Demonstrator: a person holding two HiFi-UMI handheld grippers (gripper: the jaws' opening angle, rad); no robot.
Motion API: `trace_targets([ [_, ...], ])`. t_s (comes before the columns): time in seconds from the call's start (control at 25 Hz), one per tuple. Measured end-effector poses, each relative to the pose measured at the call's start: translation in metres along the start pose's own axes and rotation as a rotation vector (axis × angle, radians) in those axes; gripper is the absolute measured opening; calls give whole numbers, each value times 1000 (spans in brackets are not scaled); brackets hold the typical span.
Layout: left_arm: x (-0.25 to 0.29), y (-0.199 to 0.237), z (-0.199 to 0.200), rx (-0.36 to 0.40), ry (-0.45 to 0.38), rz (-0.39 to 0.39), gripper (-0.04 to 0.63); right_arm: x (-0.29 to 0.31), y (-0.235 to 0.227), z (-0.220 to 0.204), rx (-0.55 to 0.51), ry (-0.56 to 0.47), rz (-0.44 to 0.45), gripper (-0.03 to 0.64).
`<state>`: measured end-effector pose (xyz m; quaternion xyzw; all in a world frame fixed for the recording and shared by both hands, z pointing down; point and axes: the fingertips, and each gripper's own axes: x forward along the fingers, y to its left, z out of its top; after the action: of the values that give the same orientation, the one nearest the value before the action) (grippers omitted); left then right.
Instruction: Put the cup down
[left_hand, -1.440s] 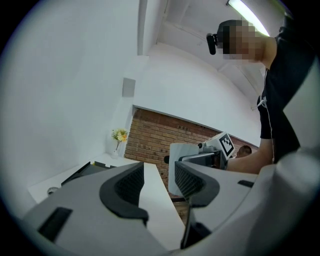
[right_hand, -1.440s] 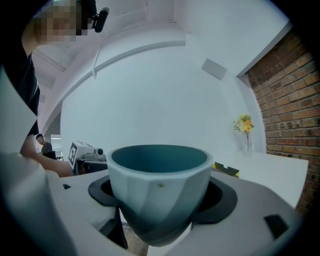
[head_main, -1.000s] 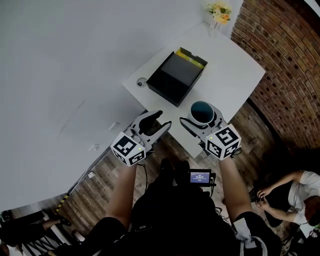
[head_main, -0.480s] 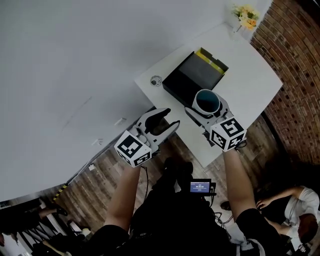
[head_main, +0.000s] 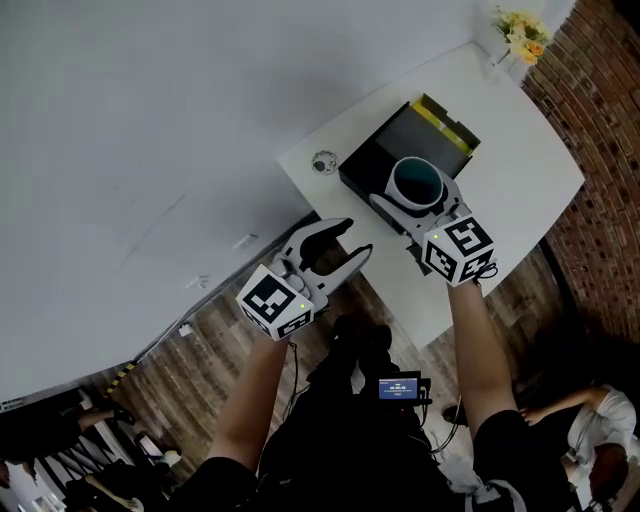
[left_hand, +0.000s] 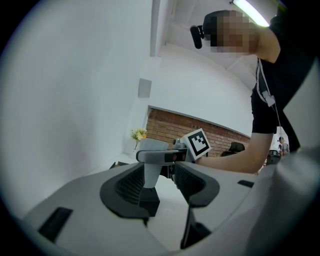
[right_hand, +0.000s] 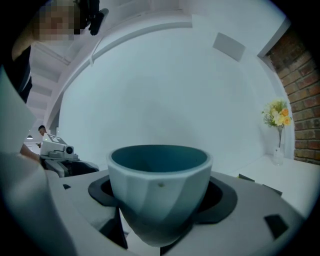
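Observation:
A pale blue cup (head_main: 417, 181) with a dark teal inside stands upright between the jaws of my right gripper (head_main: 413, 195), which is shut on it. In the head view the cup hangs over the near edge of a black open box (head_main: 400, 150) on the white table (head_main: 510, 150). The right gripper view shows the cup (right_hand: 159, 187) close up, pressed by both dark pads. My left gripper (head_main: 338, 244) is open with nothing in it, over the table's near left edge. In the left gripper view its jaws (left_hand: 160, 182) point toward the right gripper's marker cube (left_hand: 198, 143).
A vase of yellow flowers (head_main: 520, 30) stands at the table's far corner, by the brick wall (head_main: 600, 130). A small round object (head_main: 323, 163) lies on the table left of the box. A seated person (head_main: 600, 440) is at the lower right, over wooden floor.
Both grippers have moved forward over the table. The cup, carried in the right gripper, went from the table's near edge to over the black box's near edge.

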<state>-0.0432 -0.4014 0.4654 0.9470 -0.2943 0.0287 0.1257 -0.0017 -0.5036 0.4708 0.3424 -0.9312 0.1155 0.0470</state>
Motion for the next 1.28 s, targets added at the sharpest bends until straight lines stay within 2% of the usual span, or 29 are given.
trace_targets([
  [0.44,15,11,-4,-2,-25,-13,193,49,-22,-4,-75,-4,-3,403],
  [0.92,16,20,-7,-1,-25,-23,193,90,-42,-15,-37,-10,-7,403],
  [1.28,11,32,-14,-22,-16,-6,193,105,-45,-29,-76,29,-3,403],
])
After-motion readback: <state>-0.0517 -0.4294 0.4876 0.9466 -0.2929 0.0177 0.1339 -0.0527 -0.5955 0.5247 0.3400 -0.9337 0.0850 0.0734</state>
